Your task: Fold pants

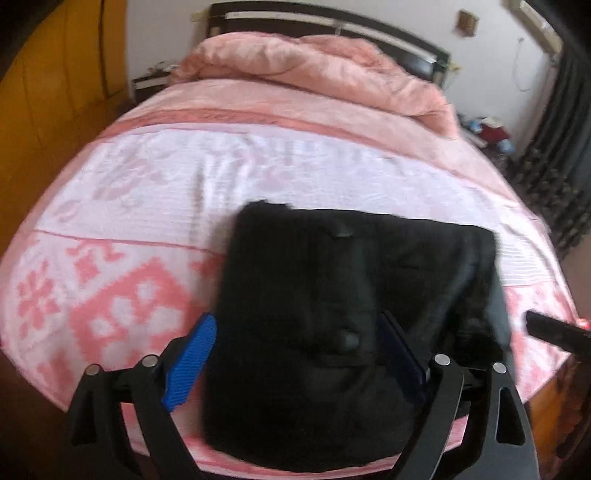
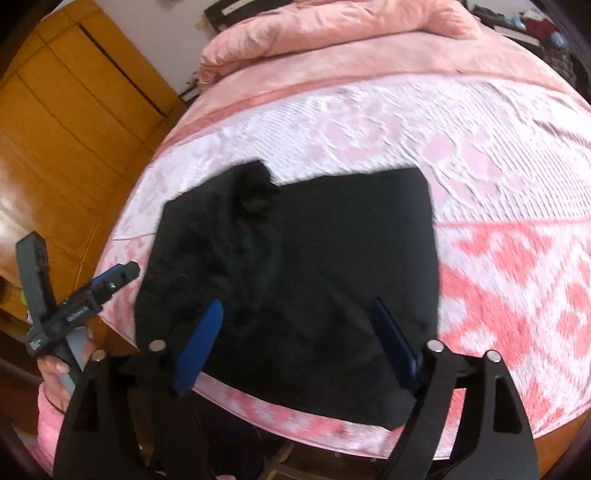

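Observation:
The black pants lie folded into a compact rectangle on the pink and white bed cover, near the foot edge. In the right wrist view the pants show a small bunched tuft at their far left corner. My left gripper is open, its blue pads wide apart above the near part of the pants, holding nothing. My right gripper is open too, above the near edge of the pants, empty. The left gripper also shows in the right wrist view, held in a hand off the bed's left edge.
A bunched pink duvet lies at the head of the bed by the dark headboard. A yellow wooden wardrobe stands on the left. Dark curtains and clutter are on the right.

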Available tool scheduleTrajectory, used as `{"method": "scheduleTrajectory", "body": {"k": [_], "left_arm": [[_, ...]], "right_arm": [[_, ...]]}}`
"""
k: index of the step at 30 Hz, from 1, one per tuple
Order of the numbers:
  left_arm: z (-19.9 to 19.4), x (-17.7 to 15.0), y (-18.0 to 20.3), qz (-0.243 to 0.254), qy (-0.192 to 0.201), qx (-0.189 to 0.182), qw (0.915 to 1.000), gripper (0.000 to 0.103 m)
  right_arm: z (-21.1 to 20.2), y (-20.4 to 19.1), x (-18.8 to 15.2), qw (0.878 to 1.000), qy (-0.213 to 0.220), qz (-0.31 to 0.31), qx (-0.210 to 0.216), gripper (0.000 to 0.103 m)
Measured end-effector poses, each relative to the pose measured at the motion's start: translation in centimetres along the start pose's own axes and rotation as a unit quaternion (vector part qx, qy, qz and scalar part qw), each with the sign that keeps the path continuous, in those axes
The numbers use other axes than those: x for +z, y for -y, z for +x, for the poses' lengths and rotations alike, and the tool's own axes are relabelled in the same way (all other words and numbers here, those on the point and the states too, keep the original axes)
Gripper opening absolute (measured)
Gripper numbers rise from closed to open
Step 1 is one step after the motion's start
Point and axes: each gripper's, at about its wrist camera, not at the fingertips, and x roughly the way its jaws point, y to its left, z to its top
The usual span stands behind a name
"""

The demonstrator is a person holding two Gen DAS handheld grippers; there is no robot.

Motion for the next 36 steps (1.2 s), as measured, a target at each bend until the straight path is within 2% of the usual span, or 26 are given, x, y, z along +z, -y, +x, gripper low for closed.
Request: {"method": "scheduleTrajectory", "body": {"k": [4, 10, 13, 16, 20, 22, 23, 25, 26, 30, 36], "left_arm": [[1.3, 0.0, -1.6, -0.007, -0.022, 0.046, 0.9987, 0.09], [2.4, -0.6, -2.6, -0.015, -0.04, 0.048, 0.998, 0.096], [3.2, -0.6, -2.6, -0.018, -0.047, 0.045, 0.9977, 0.098], [3.7, -0.8, -2.6, -0.023, -0.049, 0.041, 0.9977, 0.099], [4.1, -1.0, -2.7, -0.035, -0.054, 0.031, 0.9975, 0.099], [4.2, -1.1, -2.9, -0.044, -0.056, 0.025, 0.9972, 0.099], [4.2, -1.2, -3.0, -0.048, -0.057, 0.021, 0.997, 0.099], [4.2, -1.3, -3.1, -0.052, -0.06, 0.016, 0.9967, 0.099], [4.1, -1.3, -3.1, -0.052, -0.061, 0.016, 0.9967, 0.099], [3.9, -1.4, -3.0, -0.048, -0.062, 0.016, 0.9968, 0.099], [2.8, -1.3, -3.0, -0.05, -0.054, 0.011, 0.9972, 0.099]], "right_arm": [[1.3, -2.5, 1.6, 1.0, -0.011, -0.023, -0.017, 0.09], [4.5, -4.2, 2.6, 0.996, -0.05, -0.041, -0.059, 0.091], [6.0, -4.0, 1.9, 0.993, -0.074, -0.044, -0.081, 0.092], [7.6, -4.2, 1.7, 0.992, -0.093, -0.041, -0.08, 0.096], [9.2, -4.7, 1.4, 0.989, -0.097, -0.055, -0.097, 0.097], [9.6, -5.0, 1.1, 0.987, -0.098, -0.065, -0.111, 0.094], [9.9, -5.3, 0.9, 0.986, -0.097, -0.069, -0.116, 0.09], [10.1, -6.2, 0.6, 0.986, -0.093, -0.086, -0.105, 0.059], [10.1, -6.6, 0.5, 0.987, -0.094, -0.09, -0.095, 0.051], [10.0, -7.7, 0.2, 0.985, -0.085, -0.108, -0.102, 0.042], [7.9, -6.8, 0.3, 0.992, -0.065, -0.084, -0.064, 0.033]]}}
